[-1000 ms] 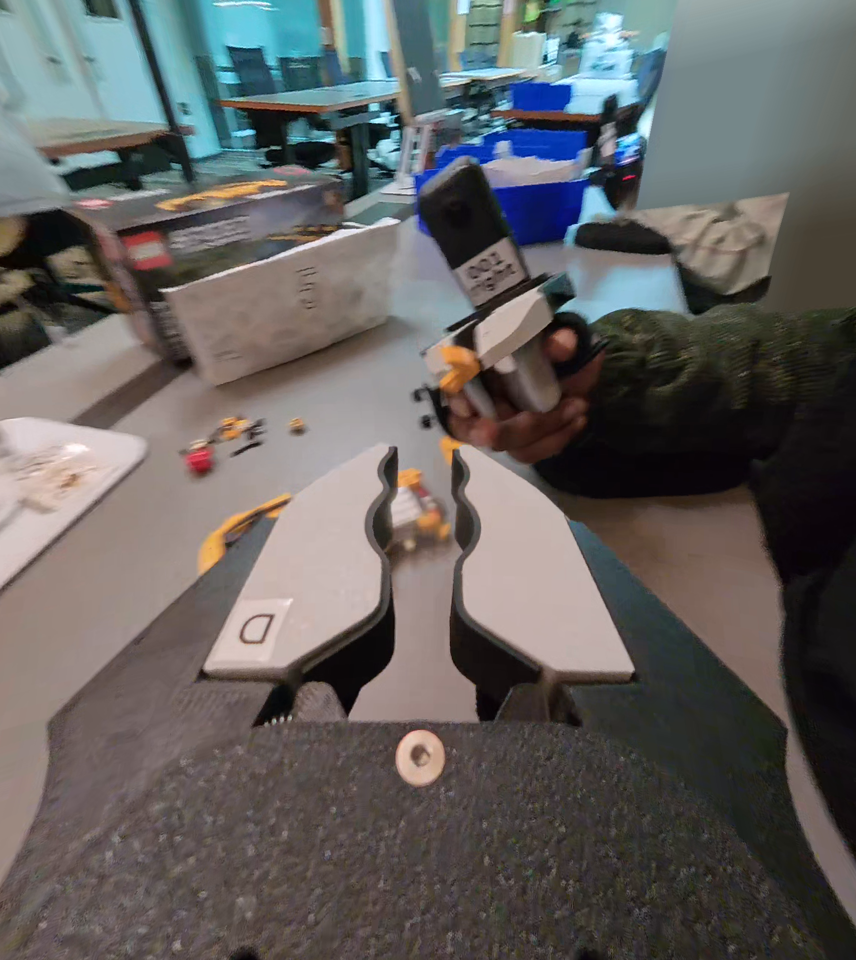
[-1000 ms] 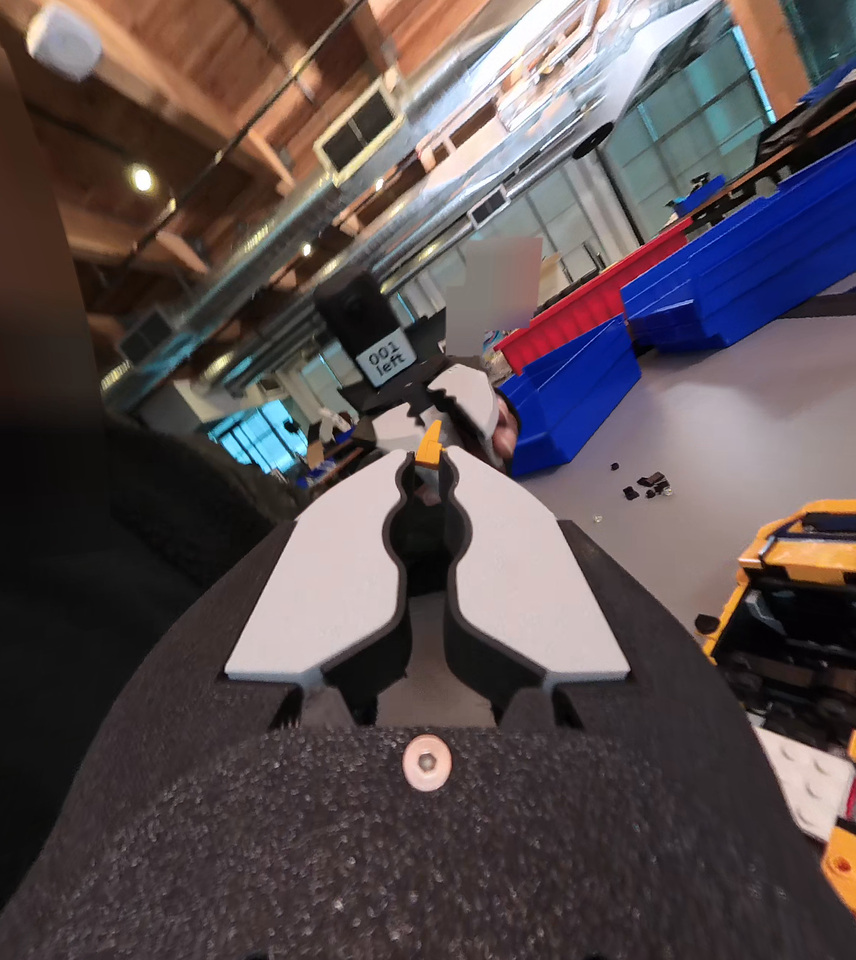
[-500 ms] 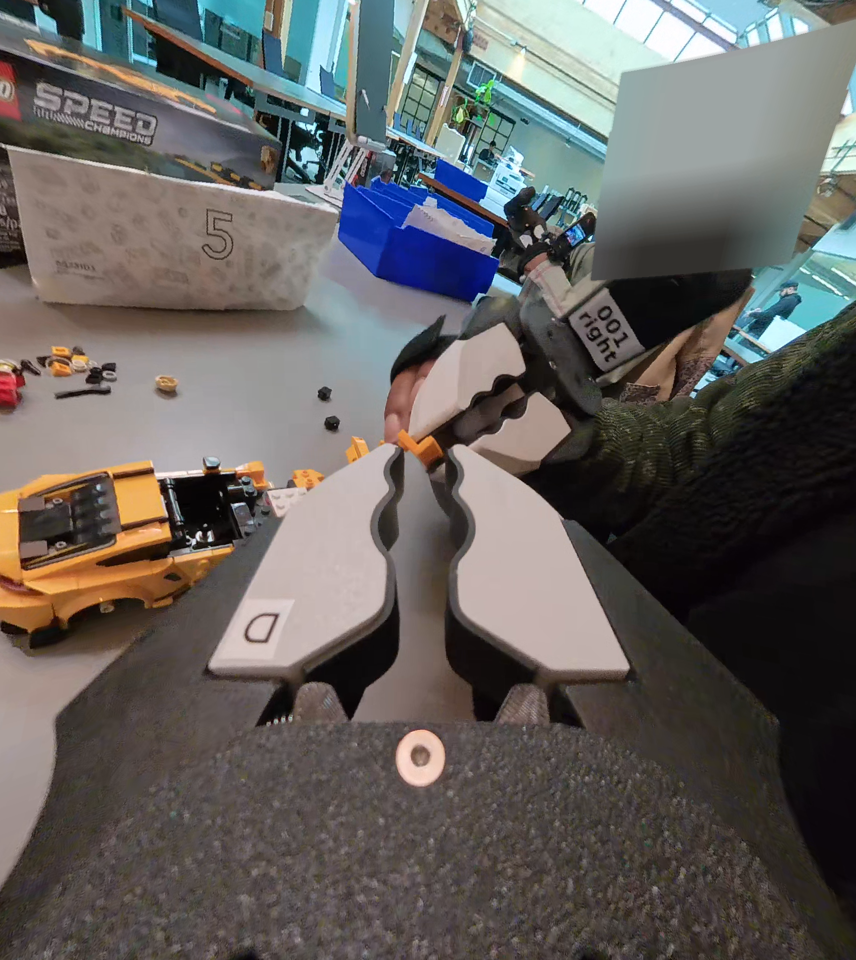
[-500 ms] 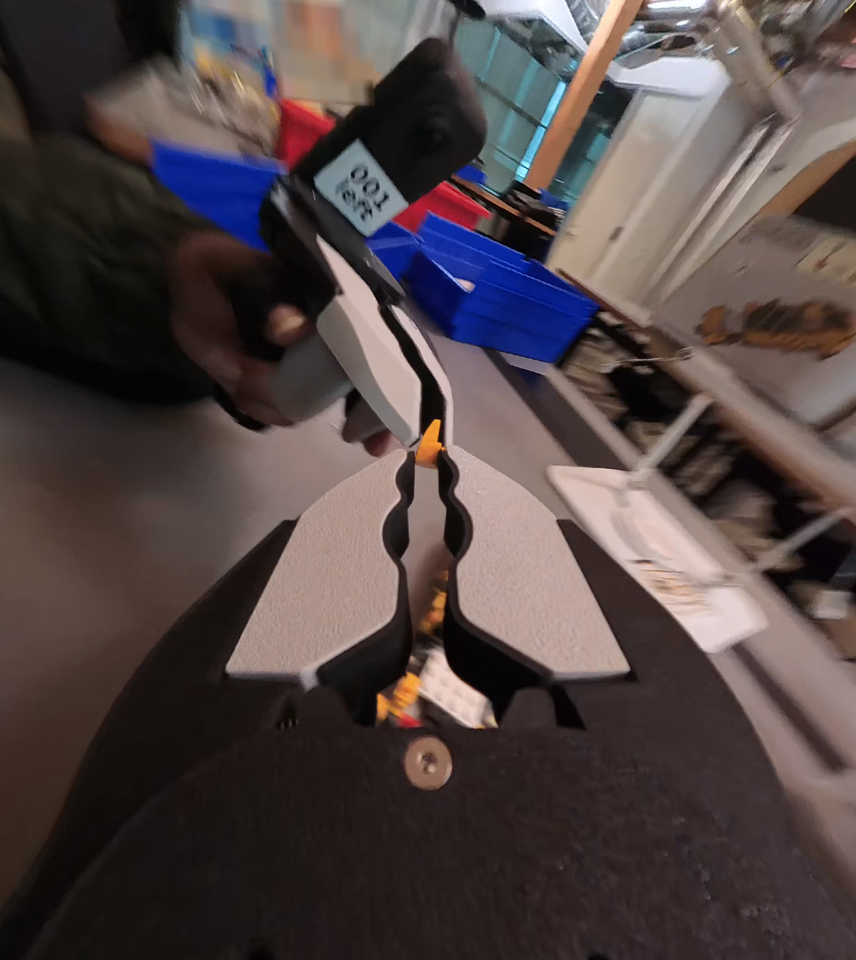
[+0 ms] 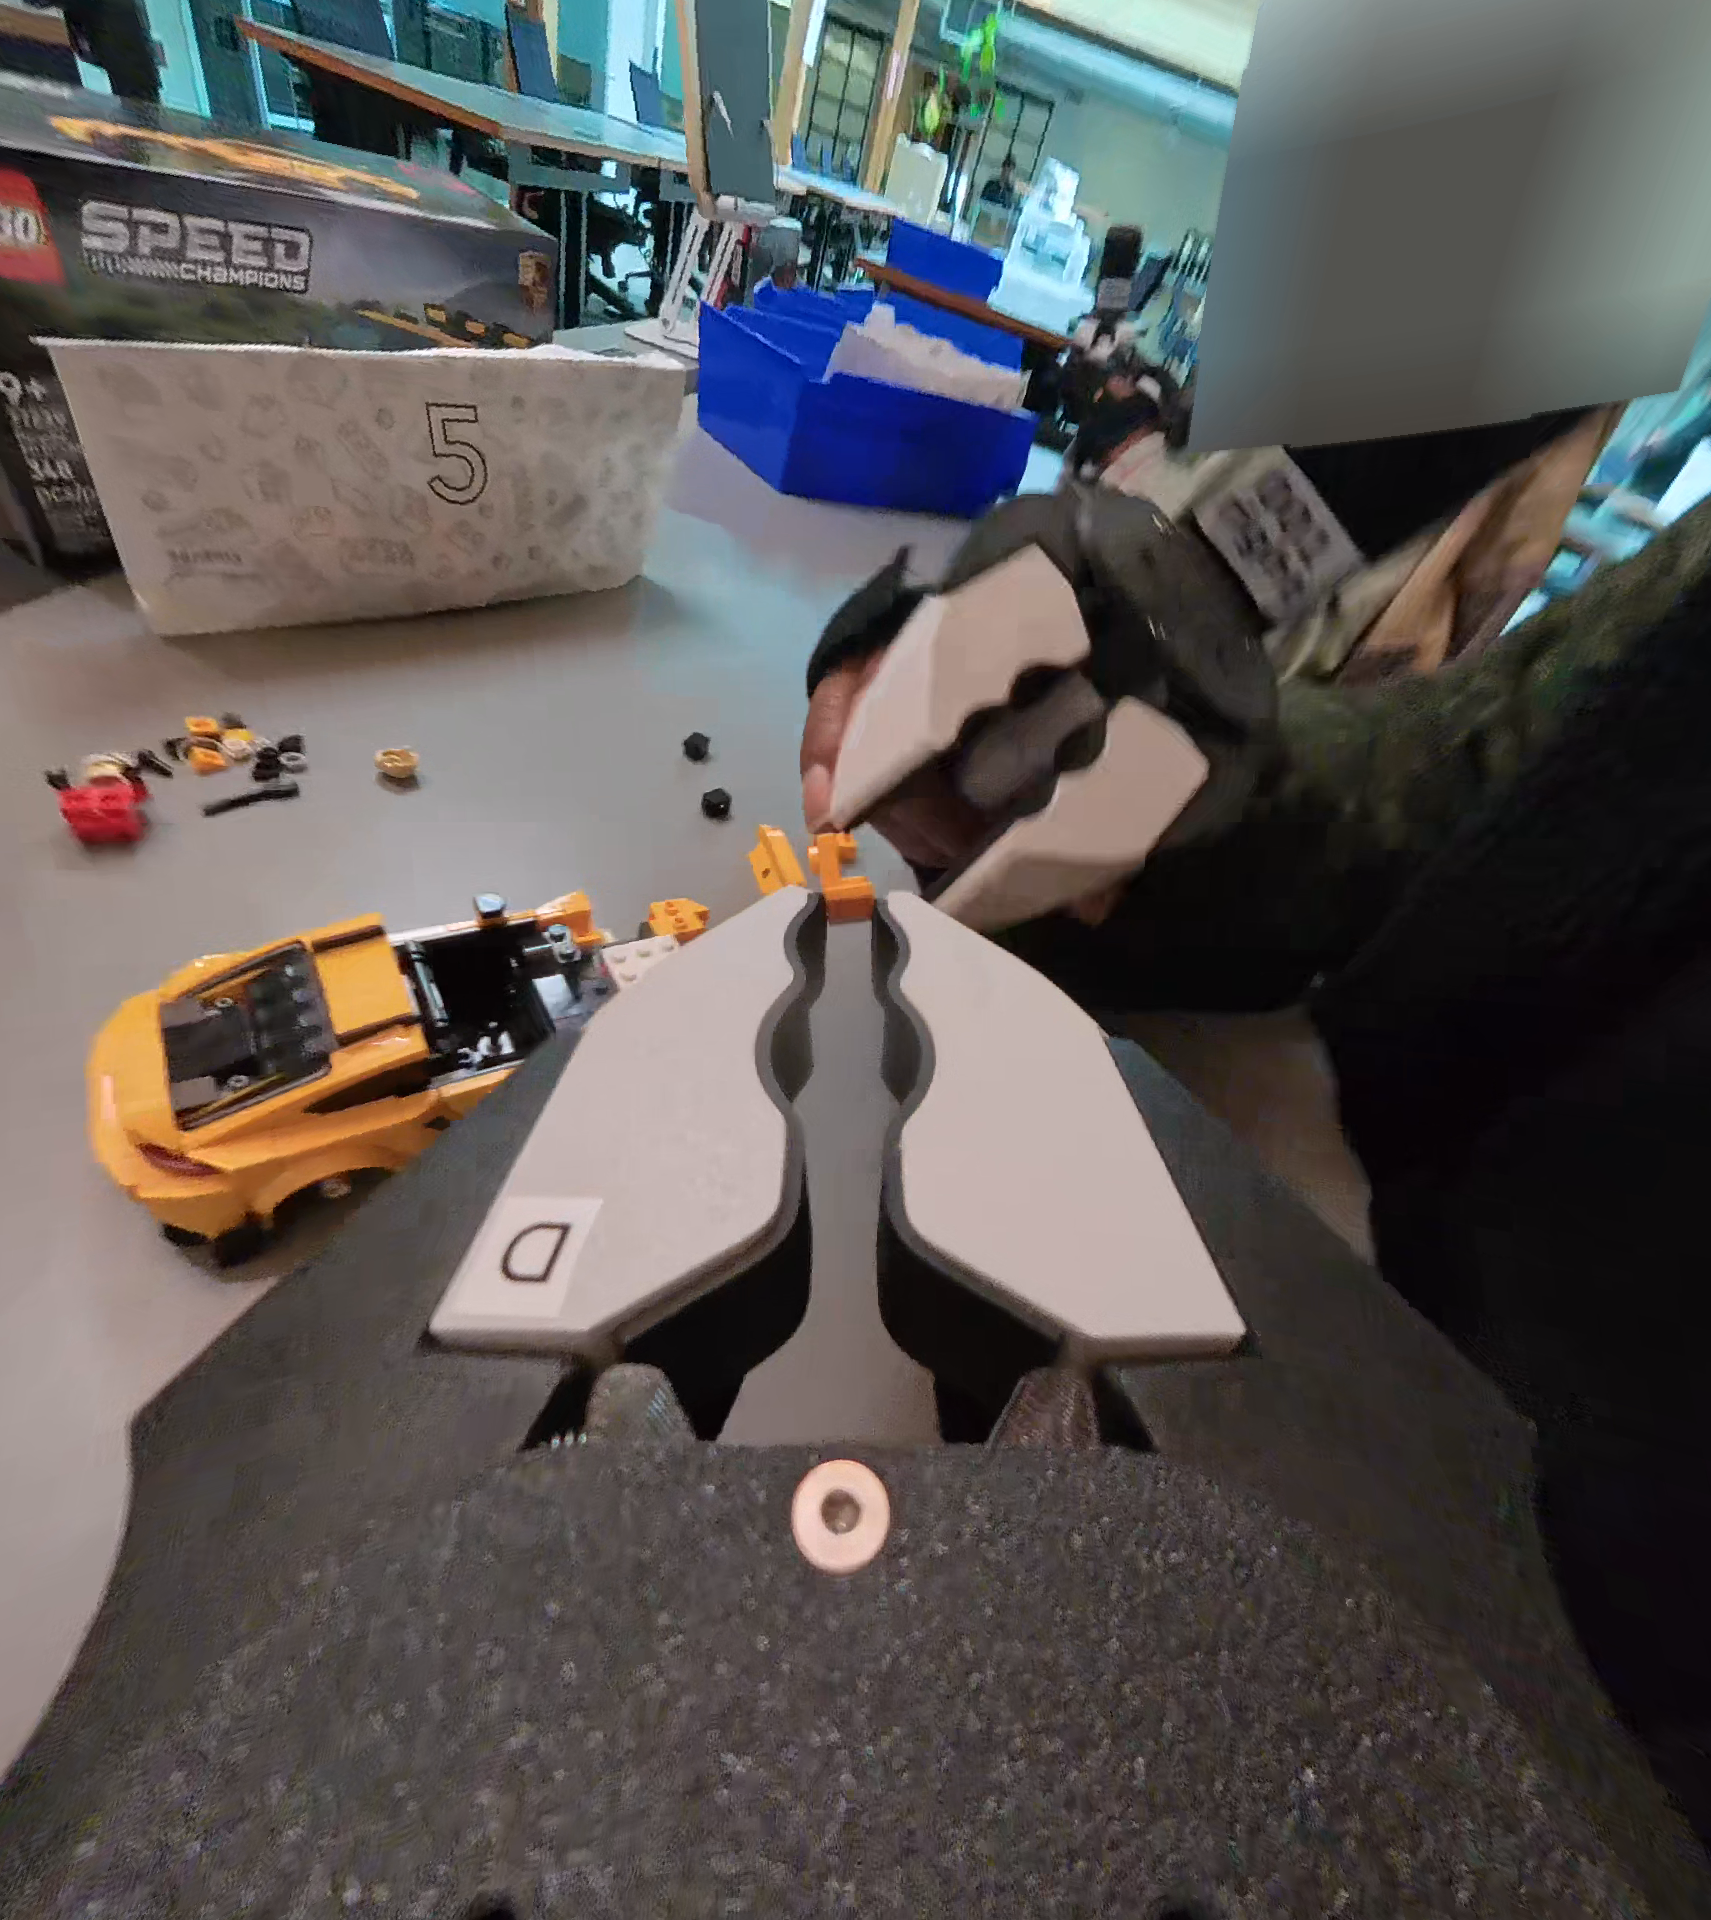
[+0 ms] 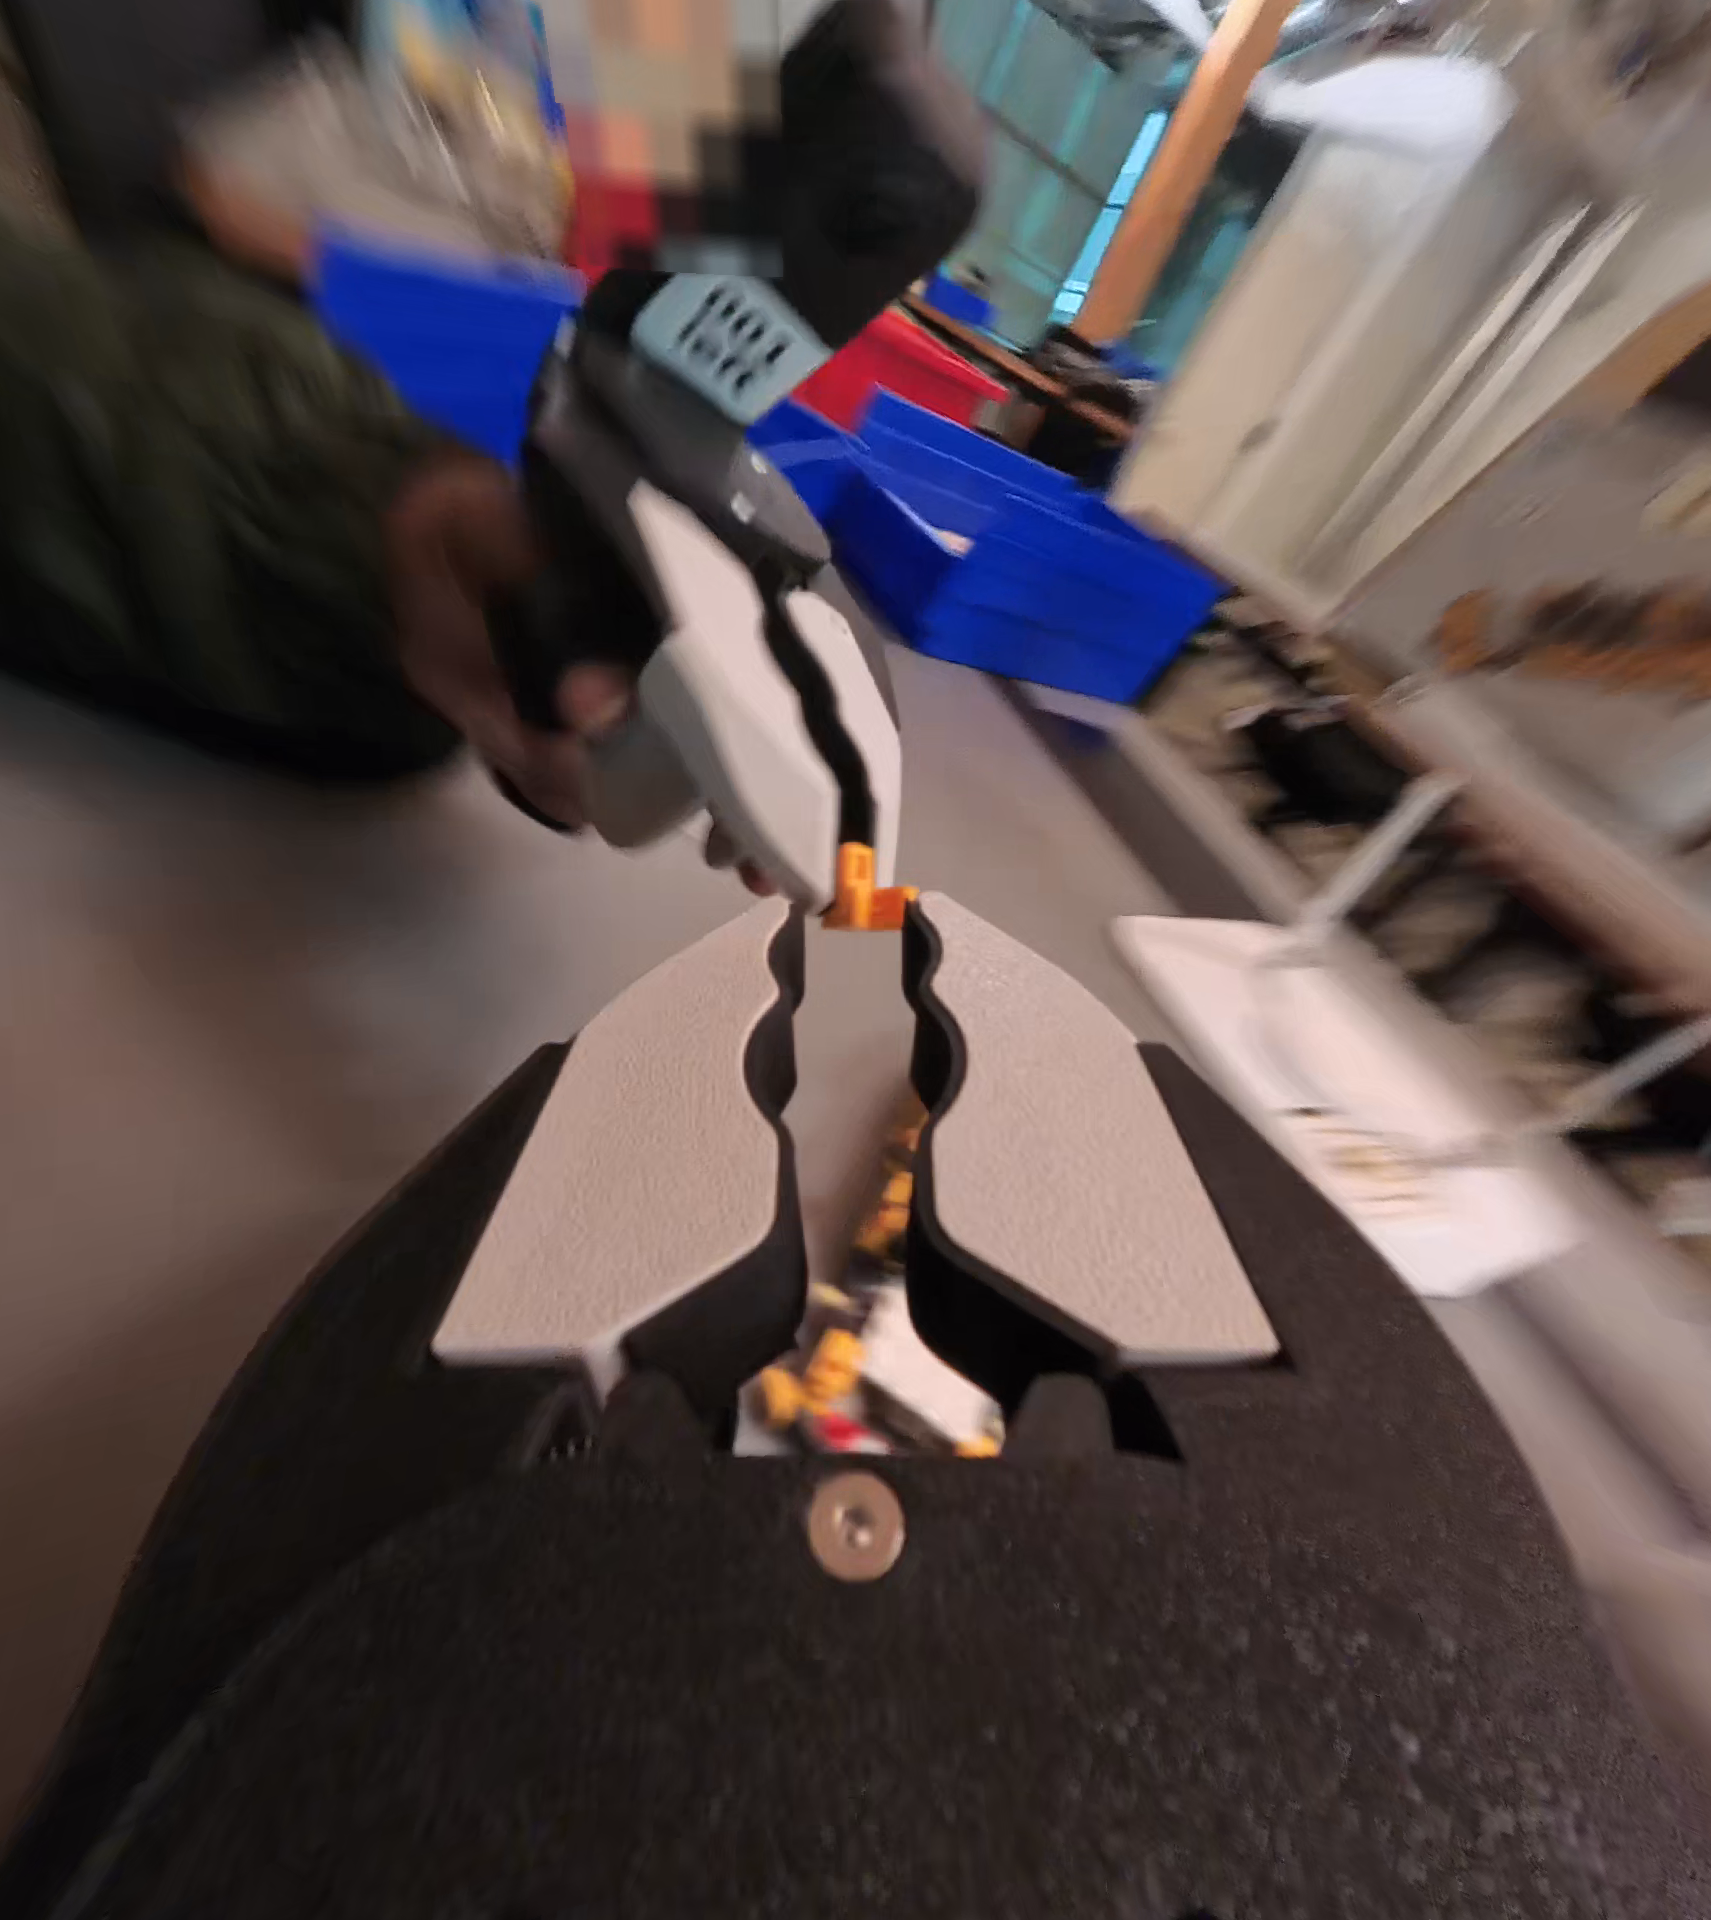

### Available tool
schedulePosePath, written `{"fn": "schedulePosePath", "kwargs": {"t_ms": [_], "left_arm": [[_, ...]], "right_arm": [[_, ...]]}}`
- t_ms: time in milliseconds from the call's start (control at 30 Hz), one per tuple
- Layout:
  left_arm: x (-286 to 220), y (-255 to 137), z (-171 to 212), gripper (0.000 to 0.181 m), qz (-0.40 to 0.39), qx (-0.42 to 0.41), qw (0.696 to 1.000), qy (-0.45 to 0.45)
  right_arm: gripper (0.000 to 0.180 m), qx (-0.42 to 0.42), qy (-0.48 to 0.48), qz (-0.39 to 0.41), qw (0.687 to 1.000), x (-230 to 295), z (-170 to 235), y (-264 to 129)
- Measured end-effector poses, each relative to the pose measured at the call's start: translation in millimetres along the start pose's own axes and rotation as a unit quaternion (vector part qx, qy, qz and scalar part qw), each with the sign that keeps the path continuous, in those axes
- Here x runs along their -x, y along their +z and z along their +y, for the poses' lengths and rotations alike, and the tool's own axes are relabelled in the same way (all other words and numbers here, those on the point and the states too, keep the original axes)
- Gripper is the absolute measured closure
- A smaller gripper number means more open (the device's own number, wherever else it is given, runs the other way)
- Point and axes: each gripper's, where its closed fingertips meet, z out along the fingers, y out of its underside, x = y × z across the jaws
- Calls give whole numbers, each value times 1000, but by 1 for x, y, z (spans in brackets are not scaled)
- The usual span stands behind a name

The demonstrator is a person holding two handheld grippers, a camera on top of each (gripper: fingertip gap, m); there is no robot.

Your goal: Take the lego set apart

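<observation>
A small orange lego piece sits pinched between the tips of my left gripper, a little above the grey table. My right gripper faces it tip to tip with its jaws spread apart. In the right wrist view the right gripper is open around the orange piece, while the left gripper grips it from above. The yellow lego car, with its rear opened up, lies on the table to the left. This view is blurred by motion.
Loose small pieces, two black bits and orange parts lie on the table. A set box, a white paper bag and blue bins stand behind. A white tray lies farther off.
My right gripper has opened its jaws and released the orange piece. My left gripper stays shut on it. Both grippers have dropped lower toward the table.
</observation>
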Motion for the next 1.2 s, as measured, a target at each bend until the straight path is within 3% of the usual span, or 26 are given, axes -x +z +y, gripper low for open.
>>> {"fn": "schedulePosePath", "kwargs": {"t_ms": [100,200,400,667,1000,1200], "left_arm": [[-4,0,7,173,-5,24,998,50],[-6,2,15,173,-14,50,993,105],[-15,5,29,173,-12,93,975,201],[-19,2,31,173,-30,99,952,287],[-24,0,37,173,-20,106,942,319],[-28,-4,21,173,-12,60,955,289]], "right_arm": [[163,-22,101,-48,993,-4,0,-5],[166,-15,144,-93,985,3,5,-5],[175,10,143,-149,978,23,12,-2],[172,3,133,-170,976,29,9,-5],[174,21,118,-190,974,37,14,-5],[175,-10,97,-166,981,30,0,-8]]}}
